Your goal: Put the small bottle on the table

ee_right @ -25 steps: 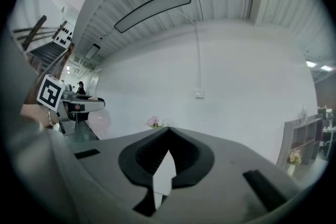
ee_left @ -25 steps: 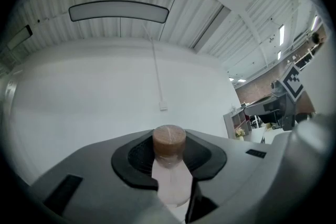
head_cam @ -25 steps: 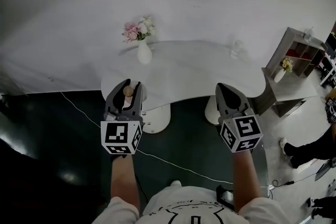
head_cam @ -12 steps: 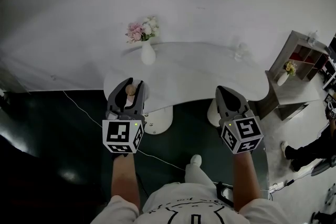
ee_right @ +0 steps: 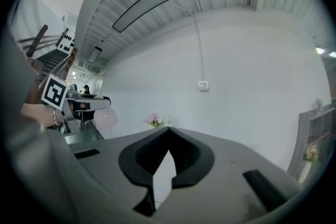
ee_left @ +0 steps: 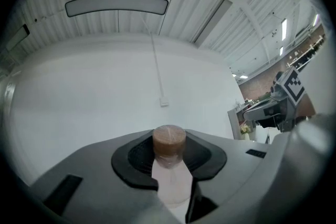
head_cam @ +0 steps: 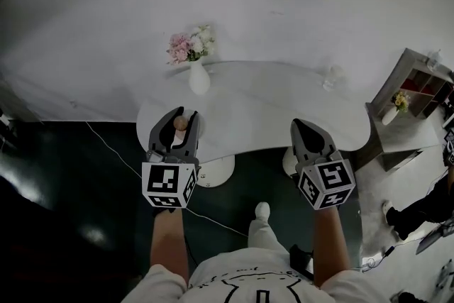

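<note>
Brown-corked small bottle [ee_left: 169, 143] is squeezed in the left tongs [head_cam: 181, 117] near the table [head_cam: 284, 99]; right tongs [head_cam: 298, 125] closed, empty. Next, lower it onto the table.

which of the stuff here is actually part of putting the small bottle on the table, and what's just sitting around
Part of the job:
- small bottle, gripped in the left gripper
- table, where it goes
- right gripper, shut and empty

Just lying about:
- vase of flowers on the table
- small clear item near the table's right end
- shelf unit beside the table
</note>
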{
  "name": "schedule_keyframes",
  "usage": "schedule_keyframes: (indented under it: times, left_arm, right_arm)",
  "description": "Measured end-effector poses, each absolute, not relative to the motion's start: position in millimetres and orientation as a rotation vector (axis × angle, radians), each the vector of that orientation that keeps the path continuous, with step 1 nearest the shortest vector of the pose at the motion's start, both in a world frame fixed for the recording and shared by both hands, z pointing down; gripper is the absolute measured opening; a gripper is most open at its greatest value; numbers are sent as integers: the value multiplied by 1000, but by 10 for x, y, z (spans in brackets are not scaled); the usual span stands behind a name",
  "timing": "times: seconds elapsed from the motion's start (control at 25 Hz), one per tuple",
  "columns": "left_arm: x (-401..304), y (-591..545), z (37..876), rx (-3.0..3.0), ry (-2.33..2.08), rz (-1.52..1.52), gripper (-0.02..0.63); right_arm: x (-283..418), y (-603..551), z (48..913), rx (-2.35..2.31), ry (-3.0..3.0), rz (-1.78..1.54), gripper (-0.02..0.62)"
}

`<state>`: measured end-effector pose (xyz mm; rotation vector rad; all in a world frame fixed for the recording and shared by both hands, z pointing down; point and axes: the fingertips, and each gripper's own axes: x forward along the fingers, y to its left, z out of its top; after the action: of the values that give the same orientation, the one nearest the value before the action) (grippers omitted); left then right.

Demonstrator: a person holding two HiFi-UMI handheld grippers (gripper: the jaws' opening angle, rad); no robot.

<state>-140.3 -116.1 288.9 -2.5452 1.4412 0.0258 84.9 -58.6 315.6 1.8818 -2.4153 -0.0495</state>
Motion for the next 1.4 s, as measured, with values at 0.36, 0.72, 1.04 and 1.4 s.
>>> schedule_keyframes:
  times: [0.36,0.72,1.04,1.4]
  left_arm:
    - [-912,-2045,2982,-2544,1490,-13,123]
    - [-550,-2861,3024,-2519,1572,-35,123]
    - [-362,-3347,3192,-2493,1665,-68,123]
    - [-304,-3623,3505,-2475,1766,-151,123]
  right_arm:
    - [1284,-1641,3218,1817,-2461,-9,-6]
    - [1664,-2558,3248,1741,-2495,10,-6]
    - [1874,-3164,3348,1659,-2534,24,-6]
    - [1933,-3579,3614,1567,-2574,94,-6]
